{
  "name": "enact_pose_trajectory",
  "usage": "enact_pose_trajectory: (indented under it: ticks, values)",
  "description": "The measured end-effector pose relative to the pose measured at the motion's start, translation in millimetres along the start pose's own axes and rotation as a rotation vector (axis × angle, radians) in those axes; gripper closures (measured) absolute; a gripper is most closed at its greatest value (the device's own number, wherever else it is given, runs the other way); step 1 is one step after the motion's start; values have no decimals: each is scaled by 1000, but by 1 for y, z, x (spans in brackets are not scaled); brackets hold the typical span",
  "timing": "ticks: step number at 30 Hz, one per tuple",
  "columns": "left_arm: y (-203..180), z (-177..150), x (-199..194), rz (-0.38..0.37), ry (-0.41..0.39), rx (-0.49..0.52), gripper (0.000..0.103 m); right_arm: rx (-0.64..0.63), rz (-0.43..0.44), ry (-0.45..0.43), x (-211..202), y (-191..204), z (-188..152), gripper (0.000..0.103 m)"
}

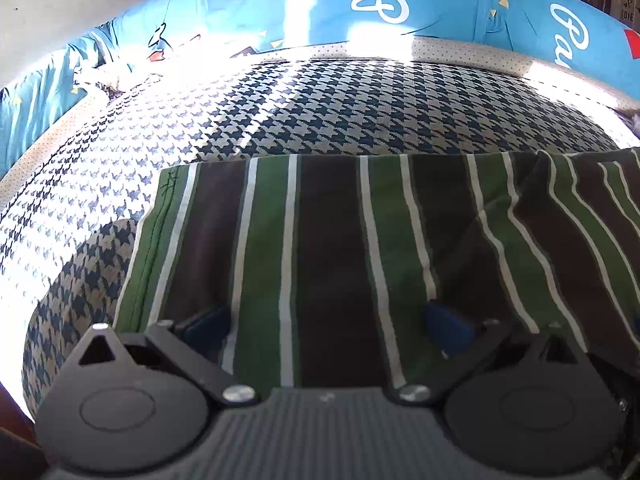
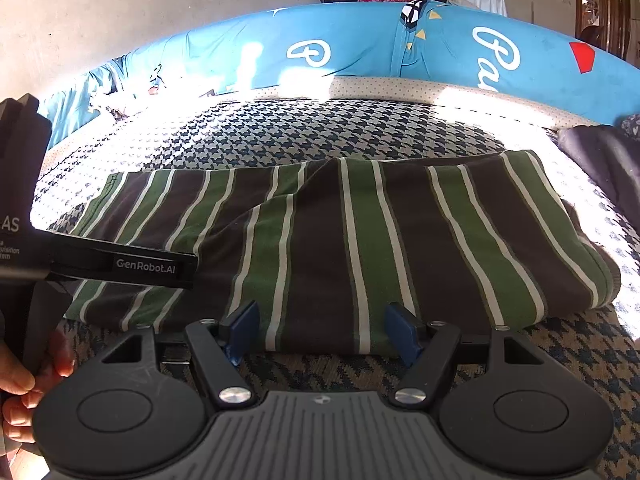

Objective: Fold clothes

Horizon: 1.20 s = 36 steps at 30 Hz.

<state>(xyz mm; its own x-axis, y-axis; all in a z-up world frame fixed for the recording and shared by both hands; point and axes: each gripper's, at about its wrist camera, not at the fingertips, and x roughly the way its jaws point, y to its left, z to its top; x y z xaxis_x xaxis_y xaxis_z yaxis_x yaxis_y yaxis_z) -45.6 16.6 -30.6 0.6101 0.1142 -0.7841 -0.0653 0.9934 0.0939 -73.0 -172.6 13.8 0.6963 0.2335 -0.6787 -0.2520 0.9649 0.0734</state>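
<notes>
A folded striped garment [image 2: 360, 240], in green, dark brown and white, is laid flat on a houndstooth bed cover [image 2: 280, 136]. The right hand-held gripper [image 2: 326, 332] is held at the garment's near edge, its jaws spread wide; the near edge of the cloth is seen between the blue pads [image 2: 404, 330], which are not pressed on it. The left hand-held gripper [image 1: 326, 320] is poised over the garment's left part, its jaws likewise parted, with the striped cloth lying beneath and between them and nothing clamped. In the right wrist view the left device's body is seen at the left edge, gripped by a hand [image 2: 20, 392]. A blue printed bedsheet [image 2: 360, 48] is bunched along the far side of the bed.
</notes>
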Motion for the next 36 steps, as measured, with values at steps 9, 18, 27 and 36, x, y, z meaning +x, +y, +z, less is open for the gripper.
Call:
enact_pose_trajectory:
  ticks: [9, 18, 27, 36]
  values:
    - [0, 1, -3, 17, 15, -36, 0, 71, -1, -3, -10, -14, 2, 33]
    - [-5, -3, -18, 8, 4, -54, 0, 158, -56, -7, -19, -38, 2, 33]
    - [-25, -6, -30, -46, 26, -45, 0, 250, -110, 8, -23, -61, -2, 33]
    - [-38, -13, -31, -33, 39, -6, 0, 298, -183, 7, -26, -71, -4, 33]
